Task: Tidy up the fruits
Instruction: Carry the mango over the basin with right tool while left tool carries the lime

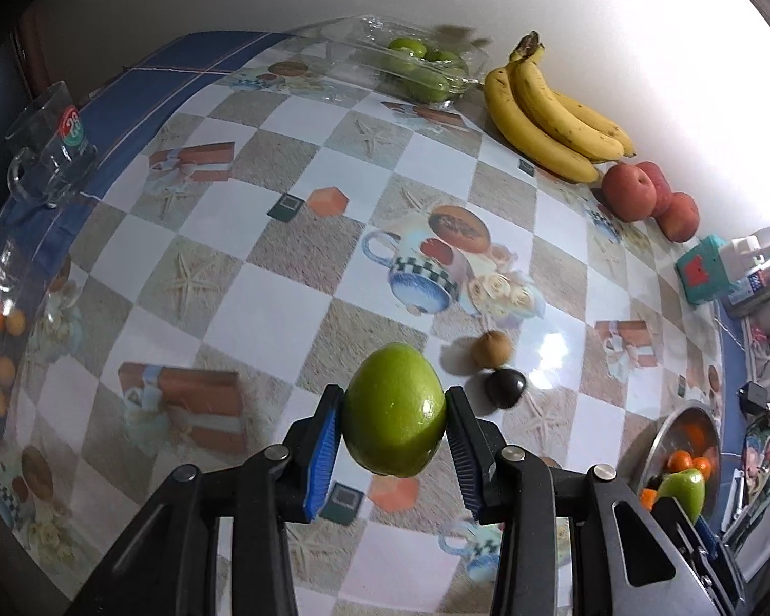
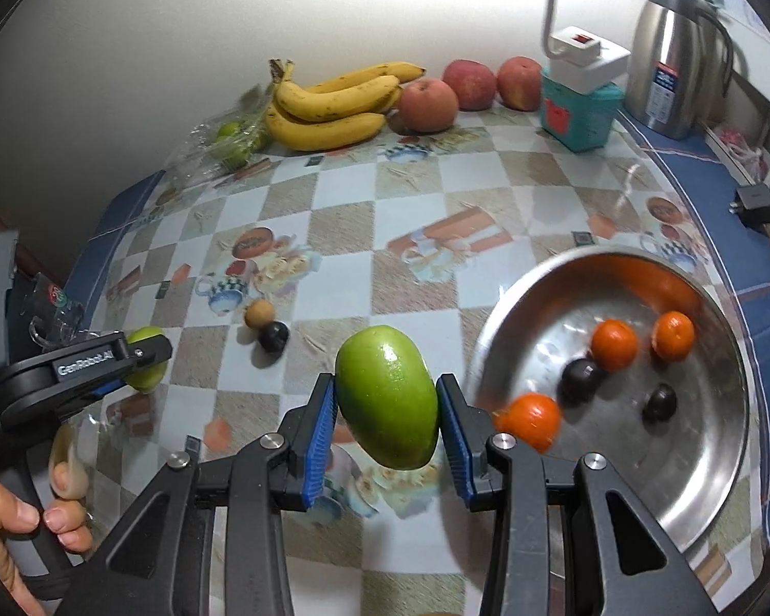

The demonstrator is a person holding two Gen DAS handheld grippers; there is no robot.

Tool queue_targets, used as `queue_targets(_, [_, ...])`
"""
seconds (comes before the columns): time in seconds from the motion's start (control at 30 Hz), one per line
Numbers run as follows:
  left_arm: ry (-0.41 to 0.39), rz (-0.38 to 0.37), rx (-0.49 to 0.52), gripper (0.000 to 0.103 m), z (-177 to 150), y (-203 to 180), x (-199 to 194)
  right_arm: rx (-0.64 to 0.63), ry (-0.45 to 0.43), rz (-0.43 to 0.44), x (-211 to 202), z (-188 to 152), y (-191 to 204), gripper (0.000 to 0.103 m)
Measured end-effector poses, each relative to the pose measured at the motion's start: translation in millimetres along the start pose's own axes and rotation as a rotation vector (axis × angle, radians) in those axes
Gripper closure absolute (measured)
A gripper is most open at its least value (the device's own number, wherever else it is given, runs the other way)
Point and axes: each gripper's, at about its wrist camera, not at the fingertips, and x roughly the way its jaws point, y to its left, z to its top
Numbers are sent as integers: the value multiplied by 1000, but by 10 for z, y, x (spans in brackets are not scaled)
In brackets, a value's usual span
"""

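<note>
My left gripper [image 1: 394, 410] is shut on a green fruit [image 1: 394, 408] and holds it above the checkered table. It also shows in the right wrist view [image 2: 146, 354] at the left. My right gripper [image 2: 387, 400] is shut on a second green fruit [image 2: 387, 395], held just left of a steel bowl [image 2: 703, 487]. The bowl holds three oranges [image 2: 613, 344] and two dark fruits [image 2: 580, 380]. A small brown fruit [image 1: 493, 349] and a dark fruit [image 1: 505, 387] lie on the table just beyond the left gripper.
Bananas [image 2: 333, 102] and three red apples [image 2: 428, 105] lie along the back wall. A clear tray of green fruits [image 1: 421, 64] stands at the back. A glass mug [image 1: 51, 149], a teal box [image 2: 577, 113] and a steel thermos [image 2: 677, 51] stand near the edges.
</note>
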Motion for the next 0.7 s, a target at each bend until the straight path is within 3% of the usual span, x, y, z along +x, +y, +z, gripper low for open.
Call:
queue_targets(0.33, [-14,-24,32,61,-160,-229,-103,80,-1,-38,-106,-88,-367,62])
queue_targets(0.7, [21,-60,189,61,-386,-785,-64,206,21,-74,-97,-63,-820,62])
